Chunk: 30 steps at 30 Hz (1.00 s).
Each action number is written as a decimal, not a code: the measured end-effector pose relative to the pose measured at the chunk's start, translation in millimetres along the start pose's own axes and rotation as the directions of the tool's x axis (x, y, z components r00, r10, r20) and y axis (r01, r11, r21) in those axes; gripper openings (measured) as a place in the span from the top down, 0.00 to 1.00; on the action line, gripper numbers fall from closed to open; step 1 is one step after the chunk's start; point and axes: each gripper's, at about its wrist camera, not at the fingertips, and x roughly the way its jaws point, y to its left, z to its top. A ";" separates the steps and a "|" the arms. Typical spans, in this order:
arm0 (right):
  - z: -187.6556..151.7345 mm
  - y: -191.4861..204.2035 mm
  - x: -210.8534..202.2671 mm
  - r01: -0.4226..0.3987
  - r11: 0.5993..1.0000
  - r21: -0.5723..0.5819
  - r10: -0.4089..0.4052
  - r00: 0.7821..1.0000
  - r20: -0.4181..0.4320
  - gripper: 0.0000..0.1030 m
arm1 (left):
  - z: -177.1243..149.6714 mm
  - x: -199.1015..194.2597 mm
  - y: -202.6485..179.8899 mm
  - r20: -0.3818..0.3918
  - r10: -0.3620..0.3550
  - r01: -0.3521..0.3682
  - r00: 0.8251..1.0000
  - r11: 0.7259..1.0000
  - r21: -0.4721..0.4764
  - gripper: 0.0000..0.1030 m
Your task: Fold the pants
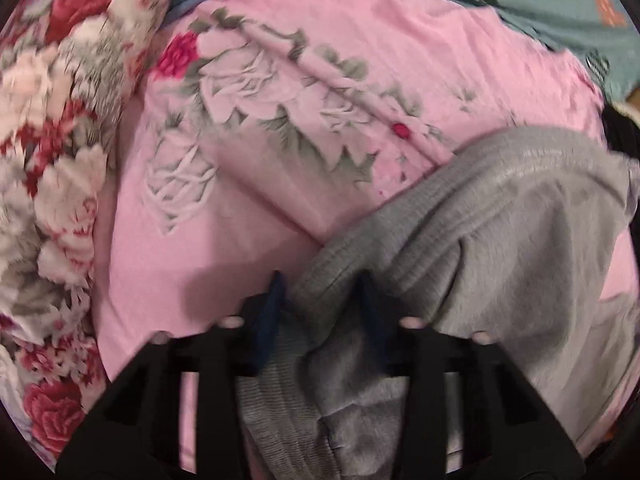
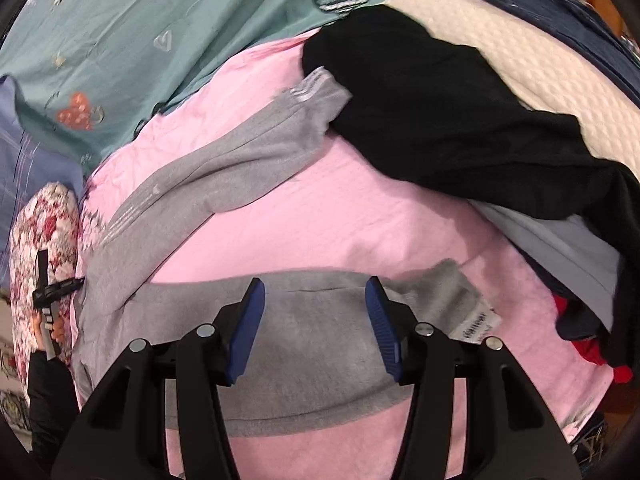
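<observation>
Grey sweatpants [image 2: 224, 160] lie spread on a pink sheet [image 2: 340, 216]. One leg runs up to the far cuff. The other leg lies across the near side with a white label at its right end. My right gripper [image 2: 316, 320] is open just above this near leg, fingers either side of it. In the left wrist view the ribbed waistband end of the pants [image 1: 500, 240] is bunched and lifted. My left gripper [image 1: 324, 308] has grey fabric between its blue pads [image 1: 276, 300]; the jaws stand apart, so I cannot tell if they clamp it.
A black garment [image 2: 460, 120] lies over a white quilted pad [image 2: 552, 64] at the far right. A teal patterned sheet [image 2: 160, 20] lies at the far left. A red-and-white floral blanket [image 1: 52, 140] rises along the left. More clothes are piled at the right edge [image 2: 580, 288].
</observation>
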 end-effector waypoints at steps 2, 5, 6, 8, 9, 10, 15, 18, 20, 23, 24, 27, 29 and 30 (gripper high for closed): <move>5.7 26.3 12.7 -0.020 0.997 -0.081 0.018 0.999 -0.028 0.48 | -1.1 -1.0 2.1 0.027 -0.003 0.004 1.000 1.000 0.000 0.76; 15.8 81.7 38.9 -0.079 0.963 -0.257 0.059 0.995 -0.085 0.48 | -6.6 -5.1 22.9 0.096 -0.078 0.086 0.992 0.993 -0.082 0.80; 20.0 107.3 50.6 -0.116 0.934 -0.339 0.081 0.990 -0.114 0.48 | -9.1 -6.2 29.2 0.119 -0.097 0.110 0.988 0.988 -0.106 0.80; 27.7 157.5 75.4 -0.198 0.853 -0.482 0.128 0.976 -0.173 0.46 | -16.4 -8.5 37.5 0.168 -0.128 0.153 0.977 0.978 -0.145 0.81; 31.3 182.1 87.6 -0.235 0.808 -0.540 0.147 0.968 -0.202 0.45 | -19.0 -9.5 38.9 0.189 -0.132 0.162 0.973 0.975 -0.150 0.81; 36.8 214.9 103.8 -0.281 0.746 -0.604 0.166 0.956 -0.240 0.44 | -21.6 -9.9 40.1 0.206 -0.135 0.168 0.969 0.973 -0.156 0.81; 61.9 342.8 178.3 -0.365 0.493 -0.790 0.160 0.930 -0.330 0.44 | -26.3 -18.4 48.2 0.240 -0.149 0.191 0.959 0.969 -0.160 0.81; 72.2 386.9 218.4 -0.398 0.407 -0.822 0.115 0.915 -0.386 0.44 | -21.1 -18.0 49.5 0.248 -0.168 0.211 0.954 0.964 -0.161 0.81; 73.4 409.7 244.9 -0.406 0.355 -0.842 0.061 0.909 -0.413 0.44 | -21.1 -17.4 47.3 0.248 -0.167 0.210 0.954 0.965 -0.158 0.81; 68.4 425.9 270.9 -0.399 0.291 -0.870 0.000 0.909 -0.417 0.44 | -22.6 -16.7 46.4 0.246 -0.157 0.199 0.956 0.968 -0.154 0.81; 66.9 427.9 276.1 -0.387 0.275 -0.880 -0.017 0.913 -0.407 0.44 | -22.4 -16.7 45.9 0.246 -0.156 0.197 0.957 0.968 -0.154 0.81; 60.2 425.4 287.0 -0.388 0.250 -0.887 -0.048 0.910 -0.411 0.59 | -23.2 -16.6 46.0 0.244 -0.149 0.191 0.958 0.969 -0.157 0.81; 53.9 422.0 285.9 -0.404 0.226 -0.886 -0.048 0.904 -0.424 0.81 | -22.9 -15.3 46.9 0.242 -0.141 0.183 0.960 0.969 -0.163 0.81; 53.3 421.1 283.0 -0.400 0.221 -0.889 -0.034 0.908 -0.417 0.87 | -23.0 -15.3 47.4 0.242 -0.136 0.180 0.961 0.969 -0.169 0.81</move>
